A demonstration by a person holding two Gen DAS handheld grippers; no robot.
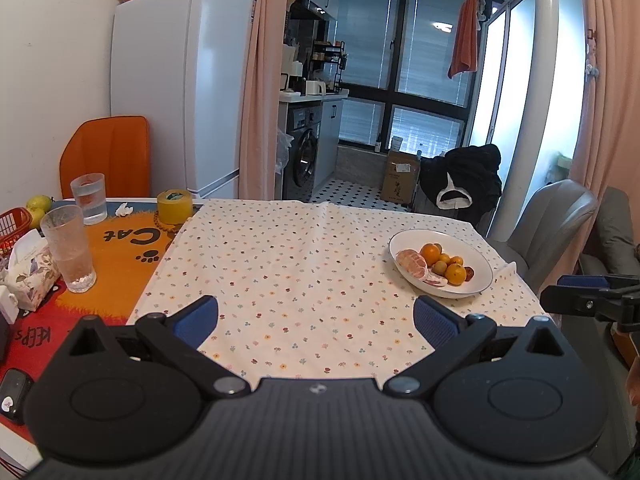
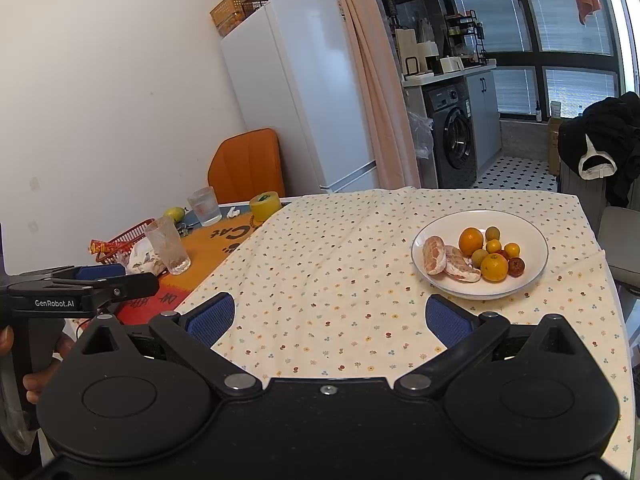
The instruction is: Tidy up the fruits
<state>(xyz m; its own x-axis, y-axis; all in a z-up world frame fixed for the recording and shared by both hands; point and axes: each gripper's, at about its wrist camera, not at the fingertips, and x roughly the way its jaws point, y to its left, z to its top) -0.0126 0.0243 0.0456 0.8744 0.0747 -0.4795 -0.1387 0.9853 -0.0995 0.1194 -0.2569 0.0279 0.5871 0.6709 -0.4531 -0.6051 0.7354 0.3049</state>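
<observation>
White plate sits on the floral tablecloth, right side of the table, holding all the fruit: two peeled grapefruit-like pieces on its left half, two oranges, a few small yellow and greenish round fruits, one dark red fruit on its right edge. Fruits are bunched together, touching. Left gripper hangs over the near cloth, tongs spread wide apart, nothing between them; plate is ahead and to its right. Right gripper also spread apart and empty, plate just ahead of its right finger. Cloth between grippers and plate is bare. Left part of the table is cluttered: red basket with wrappers and crumpled tissue, two glasses, one with water, yellow tape roll, tissue box, a green-yellow fruit behind the basket, well apart from the plate. Orange chair and white fridge behind the table, grey chair on the right. A hand grips the left gripper's handle.
</observation>
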